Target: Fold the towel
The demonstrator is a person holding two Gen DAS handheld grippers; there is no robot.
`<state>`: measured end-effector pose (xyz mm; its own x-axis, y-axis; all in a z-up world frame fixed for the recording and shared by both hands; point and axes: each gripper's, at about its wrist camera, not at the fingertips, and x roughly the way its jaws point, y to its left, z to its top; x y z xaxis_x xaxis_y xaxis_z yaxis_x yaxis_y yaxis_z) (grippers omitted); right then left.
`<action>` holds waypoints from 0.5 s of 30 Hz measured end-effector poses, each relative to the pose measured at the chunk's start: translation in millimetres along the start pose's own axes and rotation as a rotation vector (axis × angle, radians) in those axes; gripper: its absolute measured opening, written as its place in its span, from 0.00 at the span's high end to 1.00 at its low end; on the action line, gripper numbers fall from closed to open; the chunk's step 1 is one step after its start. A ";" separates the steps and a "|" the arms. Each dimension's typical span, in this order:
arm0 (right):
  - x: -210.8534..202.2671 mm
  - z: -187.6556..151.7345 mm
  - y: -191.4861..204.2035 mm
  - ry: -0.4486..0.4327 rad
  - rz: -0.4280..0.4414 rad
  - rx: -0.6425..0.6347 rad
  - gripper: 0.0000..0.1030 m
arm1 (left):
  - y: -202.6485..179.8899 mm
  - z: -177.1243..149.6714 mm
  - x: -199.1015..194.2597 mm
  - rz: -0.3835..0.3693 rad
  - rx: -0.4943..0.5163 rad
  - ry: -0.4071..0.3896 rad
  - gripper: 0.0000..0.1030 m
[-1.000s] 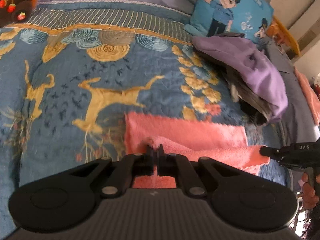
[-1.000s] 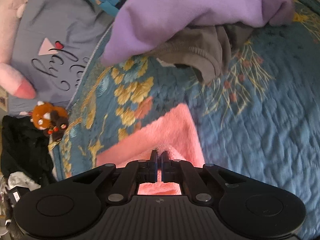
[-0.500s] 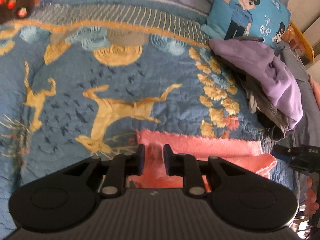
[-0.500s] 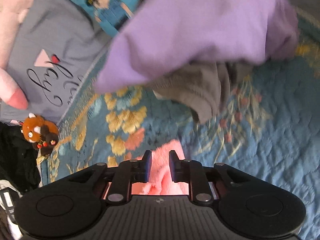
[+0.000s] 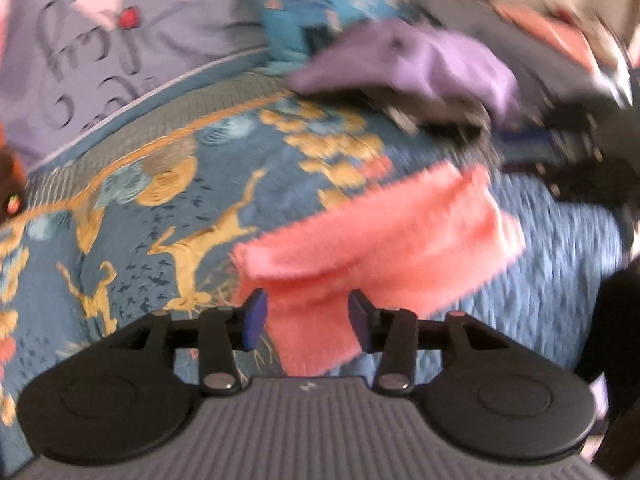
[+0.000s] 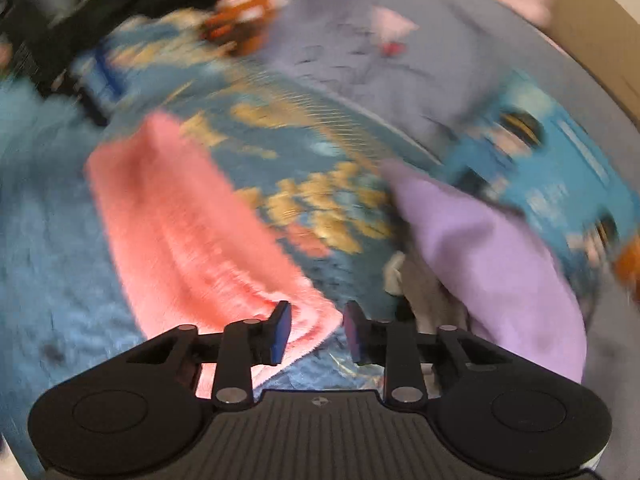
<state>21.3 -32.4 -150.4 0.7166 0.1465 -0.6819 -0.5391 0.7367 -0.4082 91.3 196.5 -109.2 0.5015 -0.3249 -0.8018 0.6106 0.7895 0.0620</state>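
1. Pink terry is lying doubled on the blue quilt (image 5: 168,184): the towel (image 5: 372,248) is resting as a long band, one layer over another, edges roughly matched.
2. We are holding the left gripper (image 5: 304,316) with fingers spread wide, gripping nothing, the towel's near end between them.
3. We are holding the right gripper (image 6: 316,328) likewise wide and empty, over the towel's other end.
4. If another fold is wanted, we judge pinching both layers at matching corners matters most; blur is hiding the exact edges.
5. Farther right, a purple garment (image 6: 504,264) is crowding the towel's end, near a blue cushion (image 6: 552,160).
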 end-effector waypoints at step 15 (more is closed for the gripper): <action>8.0 2.0 26.9 0.019 0.054 -0.520 0.49 | -18.4 -19.2 29.0 0.031 0.532 0.020 0.25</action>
<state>13.4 -10.1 -165.6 0.6762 0.1601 -0.7191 -0.7271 0.3024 -0.6164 82.8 182.5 -145.0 0.5156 -0.2911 -0.8058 0.8247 0.4236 0.3747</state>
